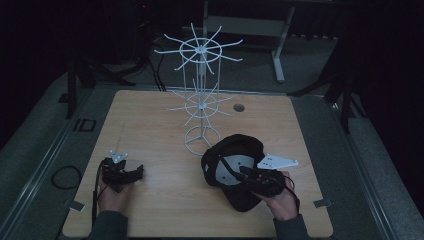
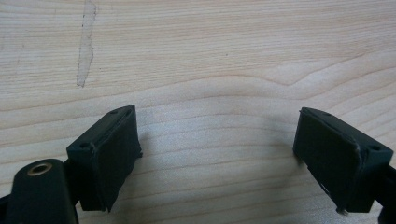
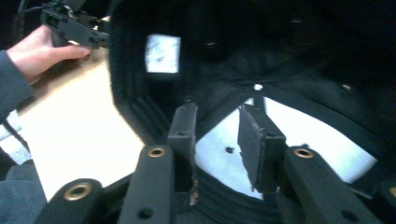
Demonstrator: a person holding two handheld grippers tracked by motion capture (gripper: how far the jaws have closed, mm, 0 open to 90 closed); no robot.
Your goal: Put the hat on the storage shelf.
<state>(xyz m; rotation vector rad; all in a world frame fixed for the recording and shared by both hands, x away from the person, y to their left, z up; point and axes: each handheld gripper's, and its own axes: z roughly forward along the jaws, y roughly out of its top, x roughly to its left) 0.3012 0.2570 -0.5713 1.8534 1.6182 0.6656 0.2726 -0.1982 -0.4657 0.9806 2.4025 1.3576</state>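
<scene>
While the white wire hat rack (image 1: 201, 95) is standing toward the far middle of the wooden table (image 1: 165, 200), a black baseball cap (image 1: 235, 155) is lying upside down just in front of the rack's round base and a little to its right, touching or nearly touching that ring. Its hollow is facing up, showing a white inner lining, and its brim is pointing toward the person's edge of the table. In the right gripper view a white label (image 3: 162, 53) is sitting on the inner band of the cap, and a small white button (image 3: 257, 87) is marking the centre of the crown.

On the near right of the rack, the right gripper (image 1: 248, 176) is reaching into the open cap from the brim side. Its jaws are standing partly apart, with the white lining behind the gap; I cannot see the pads pressing on any cloth. The right hand (image 1: 281, 200) is gripping the tool from behind, at the near edge of the table.

Well to the near left of the rack, clear of the cap, the left gripper (image 1: 137, 172) is resting low over bare wood. Its jaws are standing wide apart, with nothing but wood grain between them, and the left hand (image 1: 112, 197) is holding it from the table's near edge.
</scene>
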